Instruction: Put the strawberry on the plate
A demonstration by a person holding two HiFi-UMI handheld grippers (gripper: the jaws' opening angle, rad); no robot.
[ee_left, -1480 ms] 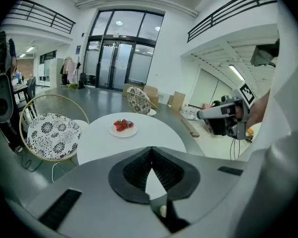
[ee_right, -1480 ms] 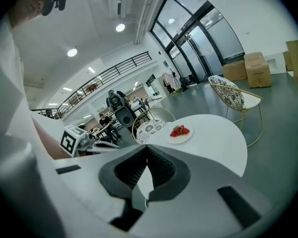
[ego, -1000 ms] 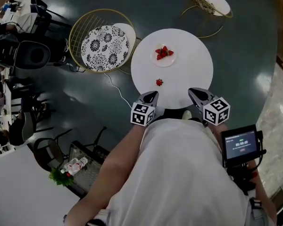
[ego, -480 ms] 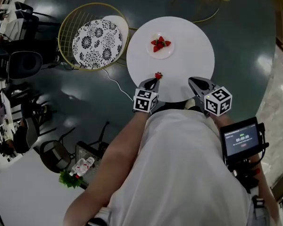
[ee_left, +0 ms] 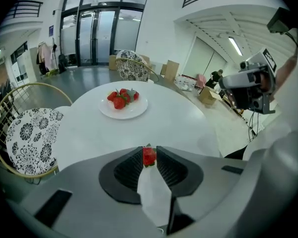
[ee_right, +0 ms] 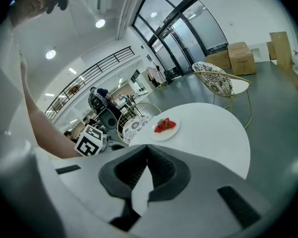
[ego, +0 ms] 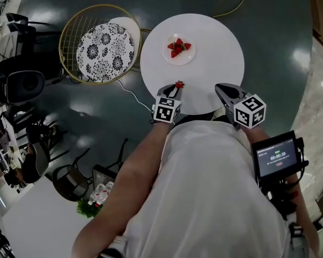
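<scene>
Left tongs (ee_left: 149, 150) are pinching the strawberry (ee_left: 149, 156) just at the tips, near the table (ee_left: 179, 128) edge, plate (ee_left: 131, 114) well ahead. With that shallow grip it could slip out mid-carry. Right tongs (ee_right: 145, 152) closed, empty.

Your left gripper (ee_left: 149, 151) has a matt grey plastic shell, and its dark inner pads (ee_left: 125, 172) are ribbed (the right gripper (ee_right: 146, 148) is finished the same way). The strawberry (ee_left: 149, 156) pinched between the pads has a slight wet sheen. Under your hands the table (ego: 215, 47) is smooth white with a soft satin finish. The plate (ee_left: 134, 114) is glossier white, possibly ceramic, though it's too far off to tell. The chair (ego: 70, 26) has a thin gold metal wire frame and a printed cloth cushion (ego: 105, 50). The floor (ego: 274, 31) is dark, polished and reflective.
</scene>
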